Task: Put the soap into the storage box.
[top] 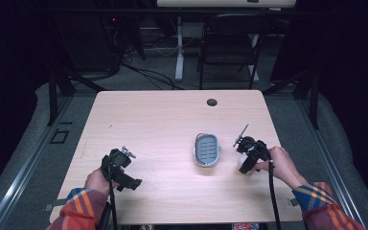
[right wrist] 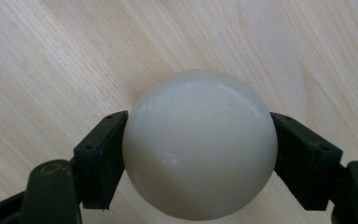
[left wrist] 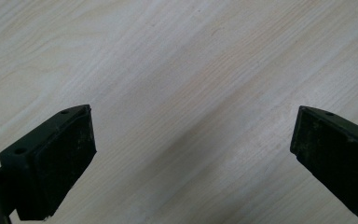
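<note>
My right gripper [top: 245,165] is shut on a smooth white rounded bar of soap [right wrist: 200,144], its two black pads pressing on the soap's sides above the wooden table [right wrist: 74,56]. In the high view the white soap [top: 244,164] shows under that gripper, just right of a small grey soap dish [top: 206,149] with a ribbed inside. My left gripper [top: 127,167] rests at the table's front left. Its jaws stand wide apart in the left gripper view with only bare wood [left wrist: 191,102] between them.
The light wooden table [top: 163,120] has a round cable hole [top: 212,102] near its far edge. A black folding chair [top: 230,43] and a white desk leg [top: 179,48] stand beyond the table. Cables trail from both grippers toward the front edge.
</note>
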Tool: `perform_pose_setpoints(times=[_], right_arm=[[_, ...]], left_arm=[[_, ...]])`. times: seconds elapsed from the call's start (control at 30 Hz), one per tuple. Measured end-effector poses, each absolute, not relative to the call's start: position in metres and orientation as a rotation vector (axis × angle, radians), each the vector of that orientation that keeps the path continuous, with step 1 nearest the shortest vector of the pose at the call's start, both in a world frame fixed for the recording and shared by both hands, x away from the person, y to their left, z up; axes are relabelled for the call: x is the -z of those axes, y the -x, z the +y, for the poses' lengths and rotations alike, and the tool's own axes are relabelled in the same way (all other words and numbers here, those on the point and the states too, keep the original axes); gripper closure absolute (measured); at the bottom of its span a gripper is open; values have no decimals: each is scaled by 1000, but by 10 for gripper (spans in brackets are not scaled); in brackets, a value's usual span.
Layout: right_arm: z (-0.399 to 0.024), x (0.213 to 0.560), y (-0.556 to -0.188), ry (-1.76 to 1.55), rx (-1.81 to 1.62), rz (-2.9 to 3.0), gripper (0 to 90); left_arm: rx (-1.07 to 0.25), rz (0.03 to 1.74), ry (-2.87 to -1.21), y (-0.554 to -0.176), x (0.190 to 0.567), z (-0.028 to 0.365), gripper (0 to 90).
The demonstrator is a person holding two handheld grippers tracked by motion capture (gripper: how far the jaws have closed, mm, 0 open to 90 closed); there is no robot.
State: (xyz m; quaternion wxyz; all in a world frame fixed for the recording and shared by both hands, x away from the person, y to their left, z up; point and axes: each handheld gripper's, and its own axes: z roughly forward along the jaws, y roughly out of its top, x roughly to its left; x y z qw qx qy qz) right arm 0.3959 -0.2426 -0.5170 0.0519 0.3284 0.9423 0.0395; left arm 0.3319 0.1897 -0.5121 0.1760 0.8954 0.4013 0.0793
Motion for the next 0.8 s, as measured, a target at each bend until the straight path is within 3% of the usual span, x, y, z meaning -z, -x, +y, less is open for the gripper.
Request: perform_pose_setpoints(times=[0.8], right_arm=[[-216,509,-406,-945,-161,2899,241]], left_arm=[[-227,1140,-2537,-332,513,190,1]])
